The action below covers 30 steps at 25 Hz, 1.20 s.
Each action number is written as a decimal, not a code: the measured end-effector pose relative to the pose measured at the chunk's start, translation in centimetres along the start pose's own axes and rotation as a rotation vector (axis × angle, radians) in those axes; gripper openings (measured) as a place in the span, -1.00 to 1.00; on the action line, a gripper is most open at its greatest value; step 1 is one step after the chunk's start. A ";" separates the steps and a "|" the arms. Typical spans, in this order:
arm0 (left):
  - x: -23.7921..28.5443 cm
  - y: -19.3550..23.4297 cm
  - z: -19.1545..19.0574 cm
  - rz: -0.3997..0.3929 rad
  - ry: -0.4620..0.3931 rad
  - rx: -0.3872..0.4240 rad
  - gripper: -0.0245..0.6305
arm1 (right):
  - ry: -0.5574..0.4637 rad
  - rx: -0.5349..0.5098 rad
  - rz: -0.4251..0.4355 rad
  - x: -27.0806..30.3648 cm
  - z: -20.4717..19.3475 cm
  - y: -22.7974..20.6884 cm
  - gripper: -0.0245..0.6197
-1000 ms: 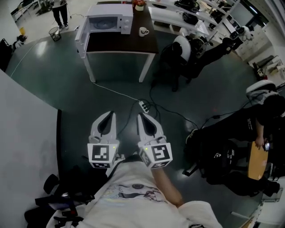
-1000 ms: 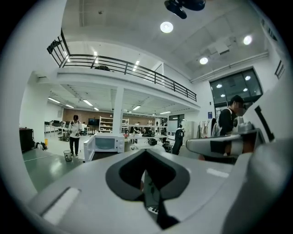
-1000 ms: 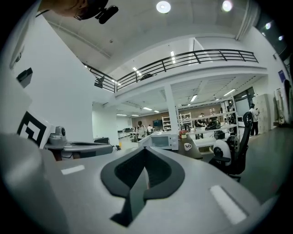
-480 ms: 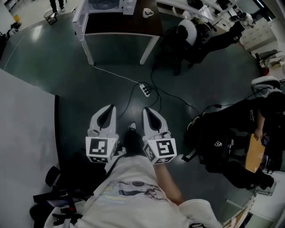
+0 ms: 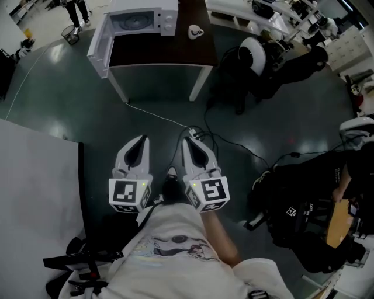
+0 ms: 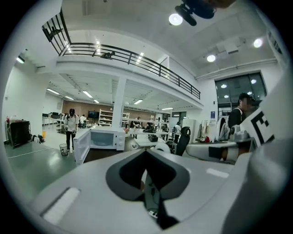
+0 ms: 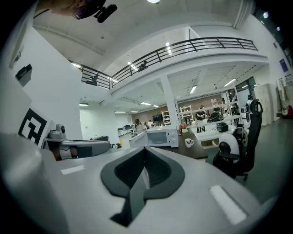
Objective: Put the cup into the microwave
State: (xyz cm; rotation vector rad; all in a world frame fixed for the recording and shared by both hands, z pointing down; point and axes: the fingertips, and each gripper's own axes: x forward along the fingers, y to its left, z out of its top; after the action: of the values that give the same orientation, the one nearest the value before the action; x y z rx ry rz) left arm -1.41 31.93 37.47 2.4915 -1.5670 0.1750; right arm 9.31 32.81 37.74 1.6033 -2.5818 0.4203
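Nearer now — boxy microwave [image 5: 140, 20], small white cup [image 5: 196, 31]

The floor [image 5: 76, 99] is free up to the table [image 5: 158, 55], except for a power strip [image 5: 194, 133] with cables. A chair [image 5: 255, 56] stands at the table's right; the microwave [image 5: 143, 17] is open.

A brown table [image 5: 163, 51] stands on dark glossy floor [image 5: 70, 114].

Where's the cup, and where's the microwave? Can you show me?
cup [image 5: 195, 31], head view, on its white side.
microwave [image 5: 134, 22], head view, on its open inside, beside the swung-out door.
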 end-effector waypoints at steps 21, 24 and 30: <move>12.8 6.8 0.9 0.004 0.085 -0.004 -0.93 | 0.062 0.032 0.047 13.9 2.2 -4.0 -0.92; 15.4 8.6 2.2 -0.040 0.067 -0.015 -0.93 | 0.062 0.034 0.003 16.7 3.2 -4.4 -0.92; 18.6 14.3 4.4 -0.045 0.039 -0.028 -0.93 | 0.029 -0.002 -0.006 22.8 6.5 -3.3 -0.92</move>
State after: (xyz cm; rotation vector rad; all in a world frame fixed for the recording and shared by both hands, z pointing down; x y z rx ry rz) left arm -6.20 8.56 38.34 2.4837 -1.4873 0.1918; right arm 2.42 9.89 36.84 1.5911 -2.5550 0.4375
